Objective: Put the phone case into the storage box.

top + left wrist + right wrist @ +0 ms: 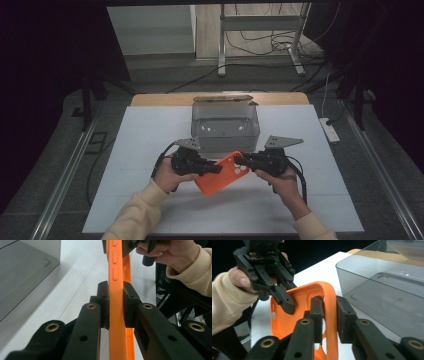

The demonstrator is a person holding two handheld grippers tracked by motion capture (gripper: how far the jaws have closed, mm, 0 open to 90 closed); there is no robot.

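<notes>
Orange soft phone case (pixel 223 172) hangs tilted between our two tools, above the white table (pixel 150 135), just in front of the smoky translucent plastic box (pixel 226 126). Our left tool (pixel 116 293) pinches one side wall of the case, pads pressed flat. Our right tool (pixel 329 306) straddles the rim at the case's camera end, one pad touching, the other slightly off it.

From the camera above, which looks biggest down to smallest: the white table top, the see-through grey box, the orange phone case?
In the high view:
1. White table top, by far the largest.
2. Grey see-through box.
3. Orange phone case, smallest, though the tongs cover both its ends and it sits nearer the camera, so the gap to the box is unsure.
</notes>
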